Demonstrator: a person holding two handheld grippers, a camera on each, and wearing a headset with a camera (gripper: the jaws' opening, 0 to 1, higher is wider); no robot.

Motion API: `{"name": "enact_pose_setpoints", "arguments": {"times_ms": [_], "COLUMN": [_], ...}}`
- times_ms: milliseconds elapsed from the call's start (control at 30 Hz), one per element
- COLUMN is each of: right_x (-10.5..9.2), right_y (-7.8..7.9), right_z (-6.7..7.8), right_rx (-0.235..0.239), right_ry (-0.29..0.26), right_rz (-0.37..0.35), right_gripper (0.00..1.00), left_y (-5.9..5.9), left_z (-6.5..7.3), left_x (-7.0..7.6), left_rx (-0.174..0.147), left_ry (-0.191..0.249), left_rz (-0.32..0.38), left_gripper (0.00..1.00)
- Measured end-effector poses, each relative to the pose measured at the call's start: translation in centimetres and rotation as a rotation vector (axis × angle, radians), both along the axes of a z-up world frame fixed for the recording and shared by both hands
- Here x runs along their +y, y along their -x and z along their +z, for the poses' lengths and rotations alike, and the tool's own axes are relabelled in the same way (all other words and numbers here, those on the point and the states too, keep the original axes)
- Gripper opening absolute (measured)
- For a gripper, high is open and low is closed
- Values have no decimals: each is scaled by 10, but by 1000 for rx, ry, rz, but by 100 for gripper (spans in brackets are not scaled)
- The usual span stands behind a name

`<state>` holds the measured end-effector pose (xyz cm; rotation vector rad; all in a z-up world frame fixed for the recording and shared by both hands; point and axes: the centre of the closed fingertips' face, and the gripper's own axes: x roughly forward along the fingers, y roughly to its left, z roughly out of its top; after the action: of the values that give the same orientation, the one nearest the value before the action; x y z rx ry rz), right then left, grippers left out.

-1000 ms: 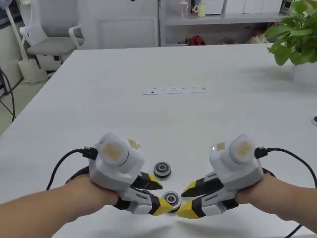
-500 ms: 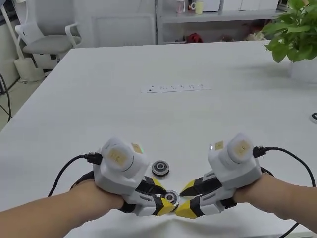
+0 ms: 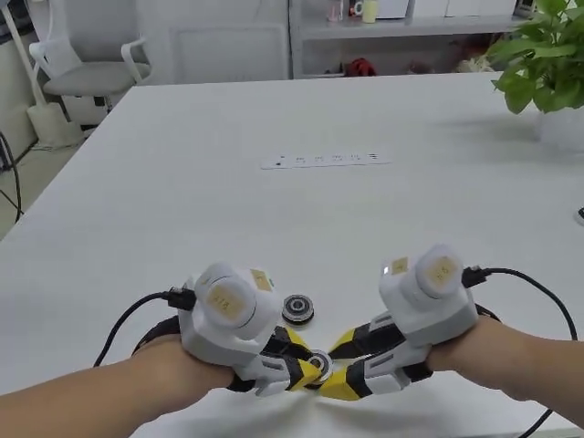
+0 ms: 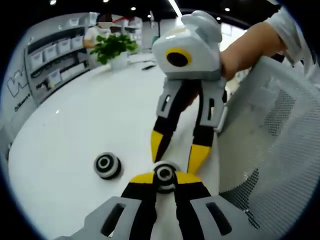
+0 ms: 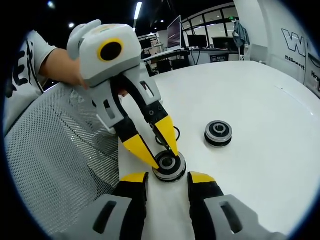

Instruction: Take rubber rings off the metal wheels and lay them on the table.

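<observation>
Wheel (image 5: 169, 166), rubber ring (image 5: 169, 178) on it, lies flat on the table (image 3: 274, 228) with its axle upright; being round, it has no long axis. The left gripper (image 4: 166, 178) pinches it across the rim. The right gripper (image 5: 166, 179) faces it with jaws spread and the rim just ahead between them, so it is the likely puller. A second wheel (image 3: 298, 308) sits just beyond.

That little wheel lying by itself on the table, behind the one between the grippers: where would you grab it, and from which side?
Pinch the lone wheel across its black outer rim, jaws on opposite sides, coming from above. It lies flat on the table, hub up, its round edge free all around and apart from the near wheel, so probably any angle works.
</observation>
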<state>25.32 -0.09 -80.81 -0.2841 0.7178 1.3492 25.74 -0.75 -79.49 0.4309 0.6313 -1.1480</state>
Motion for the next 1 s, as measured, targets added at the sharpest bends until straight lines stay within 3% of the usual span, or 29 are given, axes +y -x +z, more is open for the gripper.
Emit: {"name": "enact_pose_setpoints", "arguments": {"times_ms": [600, 1000], "right_x": [-1, -5], "right_y": [-1, 0], "right_z": [-2, -2], "right_rx": [-76, -83], "right_ry": [12, 19], "right_rz": [30, 29], "right_gripper": [22, 18], "left_y": [0, 0], "left_z": [0, 0], "left_x": [0, -1], "left_rx": [-10, -14], "left_ry": [12, 12], "left_rz": [9, 14], "left_gripper": [14, 14]}}
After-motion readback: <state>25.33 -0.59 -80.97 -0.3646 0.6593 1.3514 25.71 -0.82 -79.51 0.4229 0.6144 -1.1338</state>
